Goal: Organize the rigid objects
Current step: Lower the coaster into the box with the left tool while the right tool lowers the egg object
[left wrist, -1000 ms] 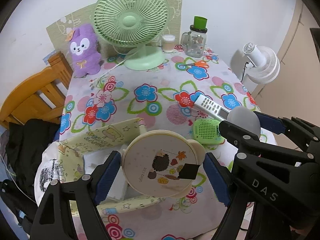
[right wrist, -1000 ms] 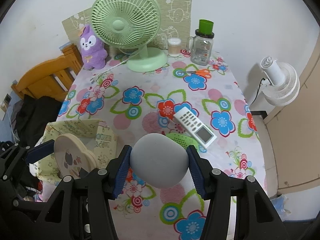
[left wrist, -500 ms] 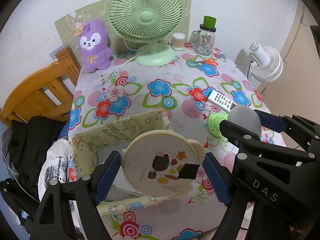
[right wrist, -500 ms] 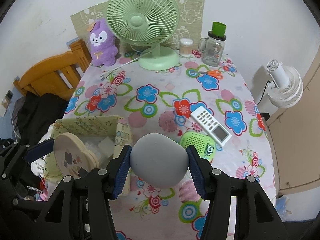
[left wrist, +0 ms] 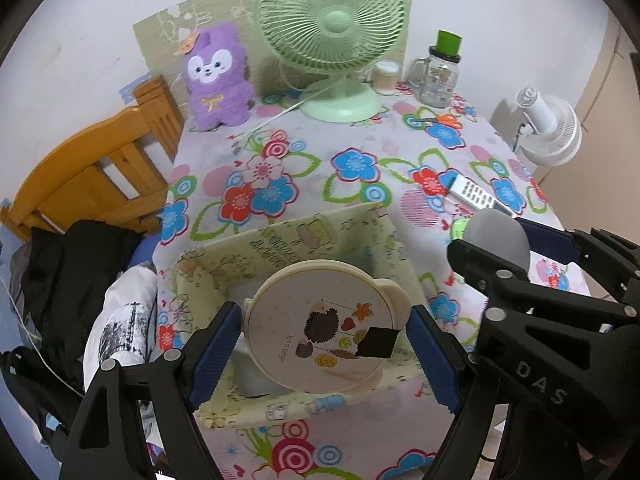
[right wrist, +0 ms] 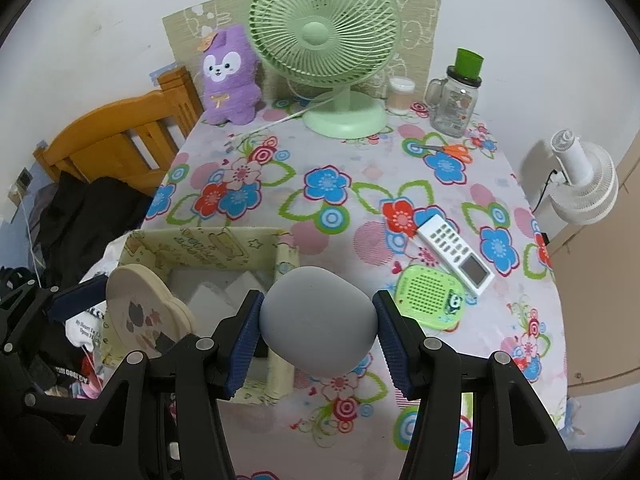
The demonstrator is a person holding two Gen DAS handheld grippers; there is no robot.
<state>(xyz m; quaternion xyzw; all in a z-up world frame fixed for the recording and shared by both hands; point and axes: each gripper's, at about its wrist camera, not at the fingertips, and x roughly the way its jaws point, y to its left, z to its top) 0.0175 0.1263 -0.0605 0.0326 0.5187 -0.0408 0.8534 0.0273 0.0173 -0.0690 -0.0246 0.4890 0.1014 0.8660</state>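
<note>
My left gripper (left wrist: 326,346) is shut on a round cream lid with a hedgehog picture (left wrist: 320,332) and holds it over the yellow patterned fabric box (left wrist: 288,240) at the table's near left corner. My right gripper (right wrist: 318,330) is shut on a grey egg-shaped object (right wrist: 318,320), held above the box's right wall (right wrist: 286,258). The lid also shows in the right wrist view (right wrist: 140,312), and the grey object in the left wrist view (left wrist: 496,236). White items lie inside the box (right wrist: 224,296).
On the flowered tablecloth (right wrist: 332,184) lie a white remote (right wrist: 454,254), a green perforated gadget (right wrist: 432,298) and orange scissors (right wrist: 448,148). At the back stand a green fan (right wrist: 324,40), purple plush (right wrist: 230,76), glass jar (right wrist: 456,98). A wooden chair (right wrist: 116,148) stands left, a white fan (right wrist: 580,184) right.
Both grippers have pulled back toward the near edge and shifted left with their objects. The fabric box now sits more fully under them. Both grips are unchanged.
</note>
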